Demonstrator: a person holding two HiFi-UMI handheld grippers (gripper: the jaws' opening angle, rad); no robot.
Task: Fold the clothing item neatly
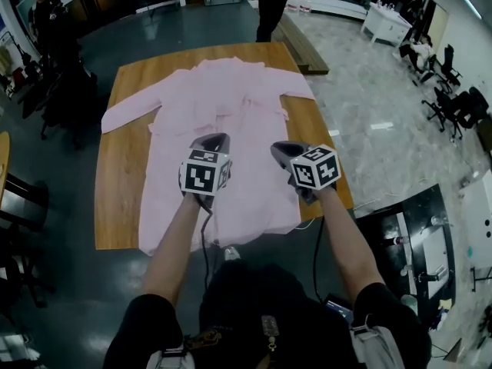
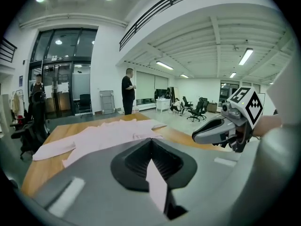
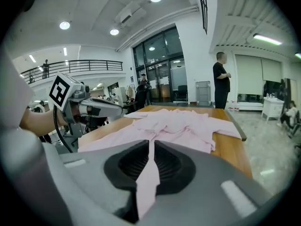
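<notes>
Wooden surface (image 1: 117,206) on dark floor; beyond its far end, person in black (image 1: 274,6); office chairs (image 1: 452,100) far right.

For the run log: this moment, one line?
left gripper: shut on pink garment | right gripper: shut on it | garment: spread on table

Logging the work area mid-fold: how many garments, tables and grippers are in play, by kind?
pink garment: 1
wooden table: 1
grippers: 2, left gripper and right gripper, each shut on a fold of the pink garment
Total: 4
</notes>
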